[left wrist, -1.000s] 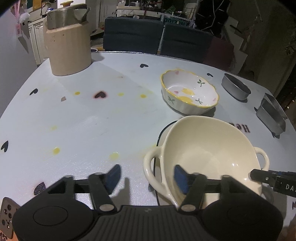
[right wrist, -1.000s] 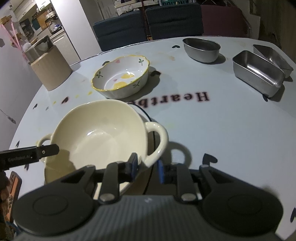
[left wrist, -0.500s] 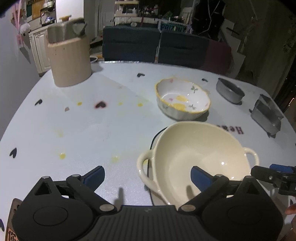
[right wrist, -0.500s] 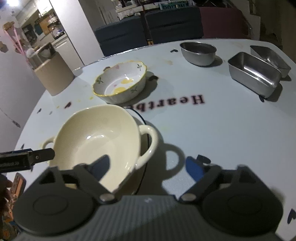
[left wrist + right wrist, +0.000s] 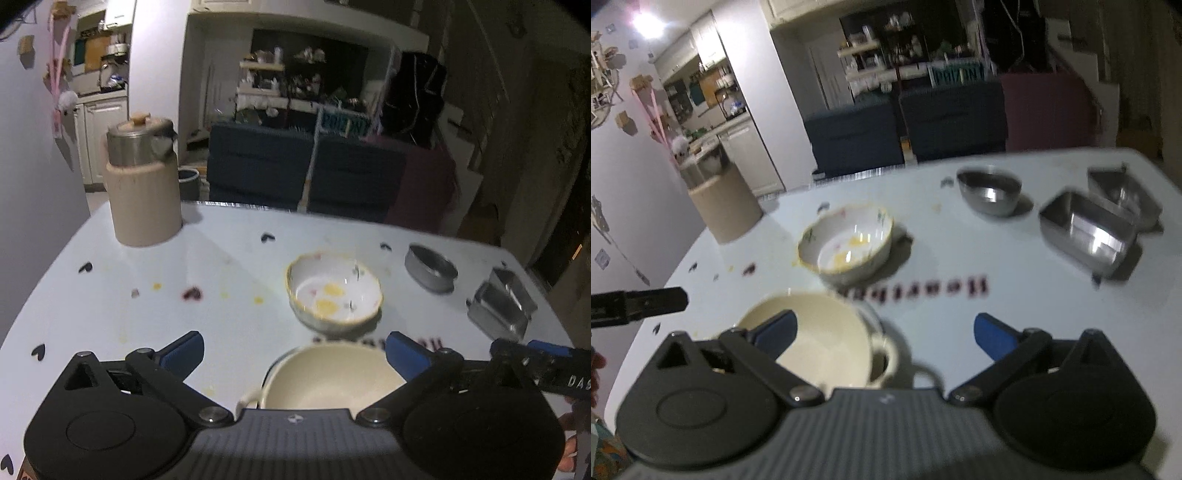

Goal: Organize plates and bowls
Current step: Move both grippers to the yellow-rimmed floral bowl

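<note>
Left wrist view alone showed the jug (image 5: 142,184) whole. Both tools, left (image 5: 293,350) and right (image 5: 884,334), had just spread wide, empty, above the cream bowl (image 5: 820,336); the floral bowl (image 5: 334,295) sat beyond on the counter (image 5: 110,314).

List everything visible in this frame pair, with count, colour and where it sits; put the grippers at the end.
cream two-handled bowl: 1, cream, nearest table edge, on a dark-rimmed plate
floral bowl: 1, white with yellow rim, mid-table, behind the cream bowl
round metal bowl: 1, steel, far right
rectangular metal tins: 2, steel, right edge, side by side
jug: 1, beige with metal lid, far left corner
table: 1, white with heart marks and lettering
chairs: dark blue, behind table
left gripper: black, blue pads, open, empty
right gripper: black, blue pads, open, empty
</note>
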`<move>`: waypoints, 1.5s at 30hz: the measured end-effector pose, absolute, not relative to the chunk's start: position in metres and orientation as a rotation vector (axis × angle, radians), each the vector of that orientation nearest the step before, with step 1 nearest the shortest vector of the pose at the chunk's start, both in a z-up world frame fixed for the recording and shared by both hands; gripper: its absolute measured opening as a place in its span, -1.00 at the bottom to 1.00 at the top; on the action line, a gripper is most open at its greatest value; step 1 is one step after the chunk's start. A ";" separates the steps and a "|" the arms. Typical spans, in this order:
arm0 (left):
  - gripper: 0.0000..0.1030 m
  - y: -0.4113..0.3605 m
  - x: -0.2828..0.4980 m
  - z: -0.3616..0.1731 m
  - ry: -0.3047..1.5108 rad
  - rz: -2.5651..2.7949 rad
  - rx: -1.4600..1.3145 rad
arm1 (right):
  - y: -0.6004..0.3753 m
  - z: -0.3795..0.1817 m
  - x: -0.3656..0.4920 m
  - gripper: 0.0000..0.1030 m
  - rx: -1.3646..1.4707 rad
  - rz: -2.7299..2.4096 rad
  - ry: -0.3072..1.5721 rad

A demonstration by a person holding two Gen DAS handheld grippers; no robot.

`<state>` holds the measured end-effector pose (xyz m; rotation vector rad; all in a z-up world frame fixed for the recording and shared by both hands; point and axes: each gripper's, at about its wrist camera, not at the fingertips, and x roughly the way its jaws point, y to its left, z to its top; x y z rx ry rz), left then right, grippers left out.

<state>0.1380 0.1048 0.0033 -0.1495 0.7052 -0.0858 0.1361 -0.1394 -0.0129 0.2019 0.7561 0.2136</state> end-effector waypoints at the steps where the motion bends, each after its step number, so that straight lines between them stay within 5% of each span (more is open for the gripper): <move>1: 1.00 0.105 0.141 0.006 0.699 -0.077 -0.157 | -0.143 -0.007 0.139 0.99 0.198 0.212 0.736; 11: 1.00 0.091 0.184 0.010 0.643 -0.054 -0.234 | -0.156 0.017 0.197 0.99 0.146 0.252 0.624; 29: 0.97 0.066 0.279 -0.043 0.756 0.106 -0.166 | -0.145 -0.026 0.281 0.99 0.285 0.266 0.725; 37: 0.16 0.074 0.306 -0.073 0.837 0.120 -0.221 | -0.142 -0.056 0.313 0.95 0.343 0.216 0.874; 45: -0.05 0.070 0.326 -0.094 0.886 0.063 -0.242 | -0.154 -0.081 0.336 0.23 0.444 0.241 0.944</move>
